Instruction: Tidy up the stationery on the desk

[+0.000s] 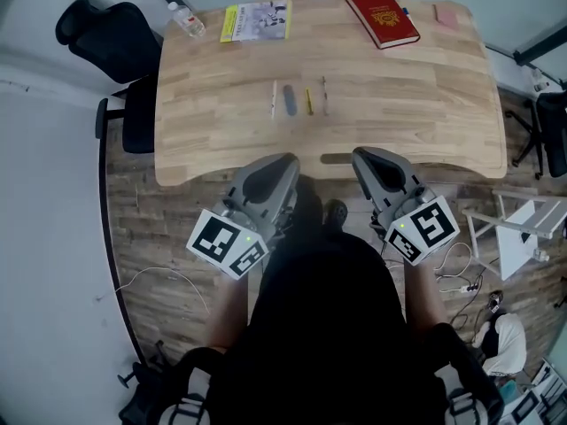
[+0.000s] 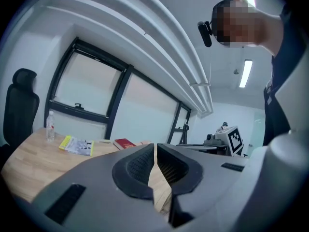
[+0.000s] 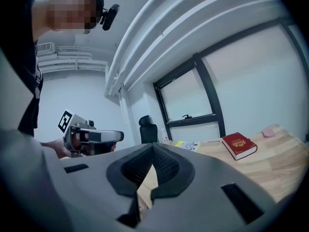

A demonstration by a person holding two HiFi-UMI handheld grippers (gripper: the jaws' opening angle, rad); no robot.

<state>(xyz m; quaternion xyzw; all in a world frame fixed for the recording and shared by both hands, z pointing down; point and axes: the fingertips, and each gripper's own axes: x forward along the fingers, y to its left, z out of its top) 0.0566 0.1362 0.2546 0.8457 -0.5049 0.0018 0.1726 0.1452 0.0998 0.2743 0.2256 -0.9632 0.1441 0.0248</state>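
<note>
On desk (image 1: 425, 104): four pens (image 1: 291, 101) in a row, one red book (image 1: 382, 16), one booklet (image 1: 257, 20), one bottle (image 1: 187, 19). Left gripper (image 1: 285, 161) and right gripper (image 1: 361, 156): jaws pressed together, empty.

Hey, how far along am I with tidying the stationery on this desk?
Nothing looks done: four slim stationery pieces lie in a row on the desk. Nothing is in hand: the left gripper and right gripper are both shut and empty, by its near edge. Left to do: the whole row, perhaps also the red book, yellow booklet and pink item at the far edge.
</note>
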